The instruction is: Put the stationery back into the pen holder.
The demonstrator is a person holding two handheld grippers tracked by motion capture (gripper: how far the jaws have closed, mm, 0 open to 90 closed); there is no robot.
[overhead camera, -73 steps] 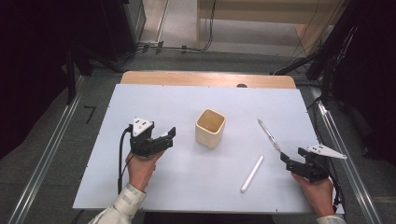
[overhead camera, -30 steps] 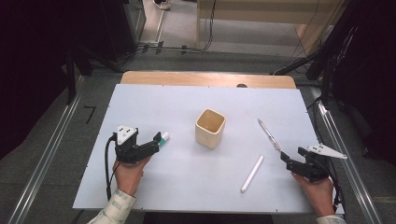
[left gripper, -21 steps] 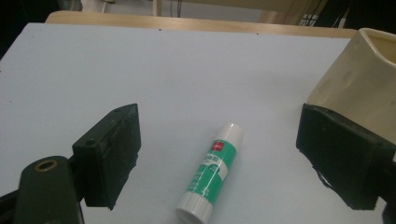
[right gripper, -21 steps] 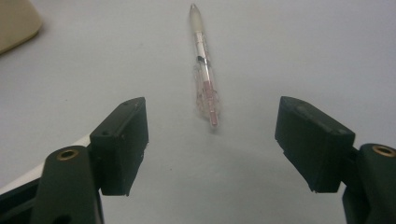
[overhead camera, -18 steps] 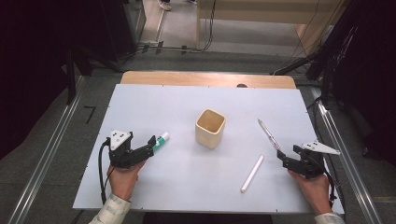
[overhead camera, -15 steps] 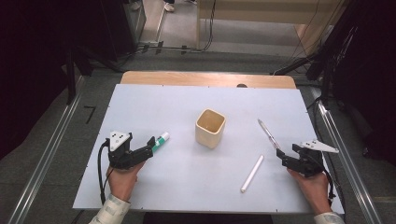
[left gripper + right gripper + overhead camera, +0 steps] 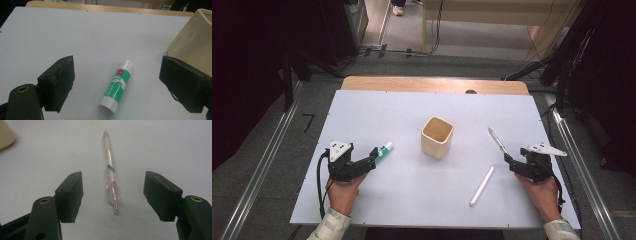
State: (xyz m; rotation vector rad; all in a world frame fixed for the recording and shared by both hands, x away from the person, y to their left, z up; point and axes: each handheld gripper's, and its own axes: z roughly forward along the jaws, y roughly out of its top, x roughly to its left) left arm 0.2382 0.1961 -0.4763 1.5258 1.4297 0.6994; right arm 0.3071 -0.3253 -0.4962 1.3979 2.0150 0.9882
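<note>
A green-and-white glue stick [image 7: 385,148] lies flat on the white table [image 7: 382,110], left of a cream square cup [image 7: 437,136]. My left gripper [image 7: 373,154] is open just behind it; in the left gripper view the glue stick [image 7: 117,86] lies between the wide-apart jaws without touching them, and the cup [image 7: 192,42] rises at the right. A clear pen [image 7: 497,140] lies right of the cup. My right gripper [image 7: 508,161] is open at its near end; in the right gripper view the pen [image 7: 111,170] runs away from the gap between the jaws.
A white stick [image 7: 482,186] lies on the table between the cup and my right hand. A wooden strip [image 7: 434,85] borders the table's far edge. Metal rails [image 7: 262,165] run along the floor on both sides.
My left gripper has drawn back left and toward the person, uncovering the glue stick on the table ahead of its jaws. The right gripper has edged slightly toward the pen.
</note>
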